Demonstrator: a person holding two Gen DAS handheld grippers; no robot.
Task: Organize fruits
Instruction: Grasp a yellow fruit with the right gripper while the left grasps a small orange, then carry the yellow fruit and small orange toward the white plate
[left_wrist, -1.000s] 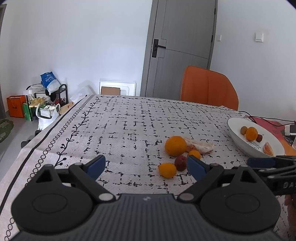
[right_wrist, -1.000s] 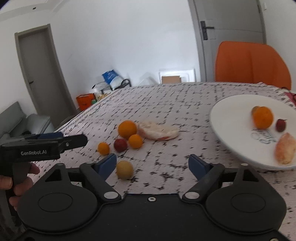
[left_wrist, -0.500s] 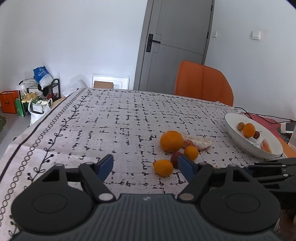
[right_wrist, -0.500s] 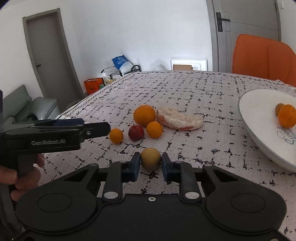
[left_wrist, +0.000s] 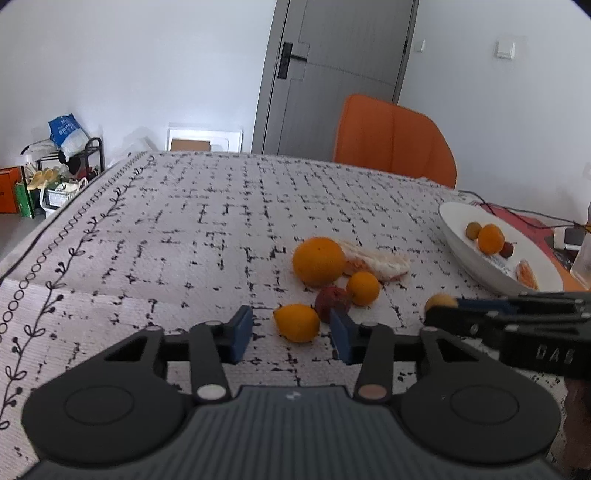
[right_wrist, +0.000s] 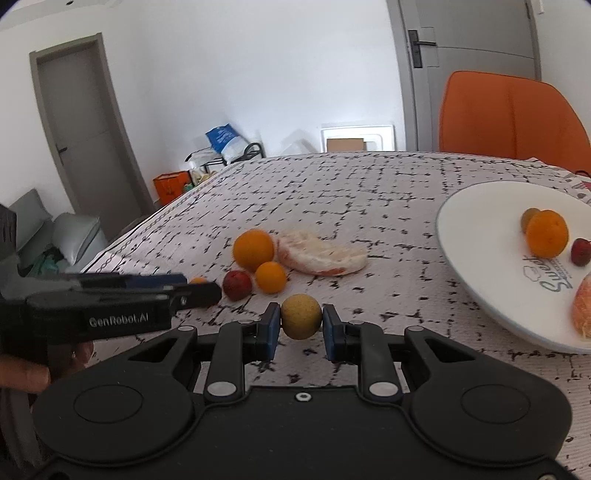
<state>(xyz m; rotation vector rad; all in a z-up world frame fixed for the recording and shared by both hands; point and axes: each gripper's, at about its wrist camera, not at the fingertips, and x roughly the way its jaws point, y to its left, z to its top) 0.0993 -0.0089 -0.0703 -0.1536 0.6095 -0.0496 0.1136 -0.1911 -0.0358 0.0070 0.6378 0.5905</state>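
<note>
My right gripper (right_wrist: 300, 328) is shut on a small tan-yellow fruit (right_wrist: 300, 316), held just above the tablecloth; it also shows in the left wrist view (left_wrist: 439, 301). My left gripper (left_wrist: 291, 338) is open, its blue pads either side of a small orange (left_wrist: 296, 322) on the cloth, not closed on it. Behind it lie a dark red fruit (left_wrist: 332, 298), another small orange (left_wrist: 362, 288), a big orange (left_wrist: 319, 261) and a peeled citrus piece (left_wrist: 384, 260). A white plate (right_wrist: 476, 243) at the right holds several fruits.
An orange chair (left_wrist: 393, 140) stands at the table's far side. Cables and small items (left_wrist: 565, 236) lie beyond the plate at the right edge. The left gripper's body (right_wrist: 110, 306) reaches in from the left in the right wrist view.
My right gripper closed on the tan-yellow fruit and lifted it slightly. My left gripper moved forward to the small orange and its jaws narrowed around it.
</note>
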